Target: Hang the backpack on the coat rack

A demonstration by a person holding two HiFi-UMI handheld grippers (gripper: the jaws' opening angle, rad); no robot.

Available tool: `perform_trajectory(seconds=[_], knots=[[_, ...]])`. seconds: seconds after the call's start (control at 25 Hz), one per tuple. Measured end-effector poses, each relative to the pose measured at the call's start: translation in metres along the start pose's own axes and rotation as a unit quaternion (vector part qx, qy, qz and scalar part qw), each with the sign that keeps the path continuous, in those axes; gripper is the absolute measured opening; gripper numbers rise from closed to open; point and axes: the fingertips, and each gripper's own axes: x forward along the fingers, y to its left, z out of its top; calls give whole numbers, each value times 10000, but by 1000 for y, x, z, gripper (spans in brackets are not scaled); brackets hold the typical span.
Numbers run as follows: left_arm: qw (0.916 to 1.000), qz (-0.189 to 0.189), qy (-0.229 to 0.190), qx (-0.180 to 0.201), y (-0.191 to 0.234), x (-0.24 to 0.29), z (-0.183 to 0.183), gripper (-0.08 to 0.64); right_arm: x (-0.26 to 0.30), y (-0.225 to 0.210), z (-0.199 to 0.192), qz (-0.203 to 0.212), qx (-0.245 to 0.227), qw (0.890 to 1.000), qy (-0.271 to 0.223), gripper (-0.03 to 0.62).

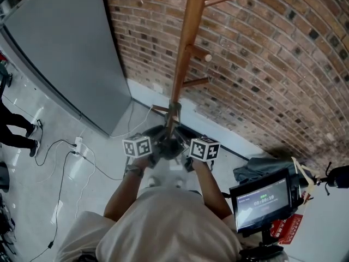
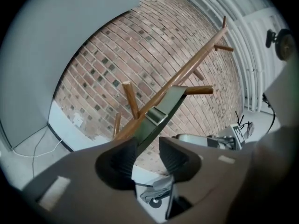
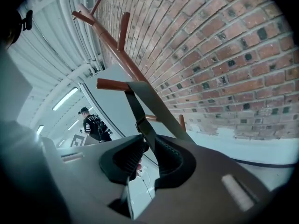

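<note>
The wooden coat rack (image 1: pixel 188 37) stands against the brick wall. The dark backpack (image 1: pixel 170 145) hangs low at its pole between both grippers, with its strap (image 1: pixel 174 111) looped over a low peg. In the left gripper view the grey strap (image 2: pixel 163 108) runs from the peg (image 2: pixel 198 90) down between the jaws of my left gripper (image 2: pixel 145 160), which is open with a gap beside the strap. In the right gripper view my right gripper (image 3: pixel 148 155) is shut on the dark strap (image 3: pixel 140 113) below the peg (image 3: pixel 112 84). In the head view my left gripper (image 1: pixel 143 146) and right gripper (image 1: pixel 197 149) flank the bag.
A large grey panel (image 1: pixel 65 48) leans on the wall left of the rack. A power strip (image 1: pixel 78 145) and cables lie on the floor. A monitor on a stand (image 1: pixel 262 201) and grey cloth (image 1: pixel 253 168) are at the right. A person (image 3: pixel 93 124) stands far off.
</note>
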Motion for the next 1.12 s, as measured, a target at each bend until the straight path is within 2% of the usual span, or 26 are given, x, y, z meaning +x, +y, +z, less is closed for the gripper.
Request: perform_trajectory(seconds=[0.12, 0.32, 0.44, 0.56, 0.8, 1.0, 1.12], knots=[[9997, 170, -18, 177, -3, -6, 2, 144, -9, 0, 9, -89, -44, 9998, -142, 60], [9961, 499, 10, 730, -8, -20, 8, 102, -24, 7, 26, -291, -338, 9983, -372, 37], [9912, 707, 32, 1123, -12, -28, 13, 70, -33, 12, 37, -387, -501, 9970, -439, 16], [9822, 886, 86, 1657, -20, -32, 22, 44, -41, 15, 50, -502, -667, 9954, -473, 2], [9638, 932, 73, 2496, -47, -38, 52, 15, -54, 32, 76, -591, -1233, 9890, -558, 2], [9486, 842, -79, 3049, -79, -44, 81, 0, -66, 56, 101, -627, -1823, 9786, -726, 2], [9339, 717, -227, 3495, -106, -49, 103, 0, -75, 72, 119, -590, -2098, 9720, -883, 2]])
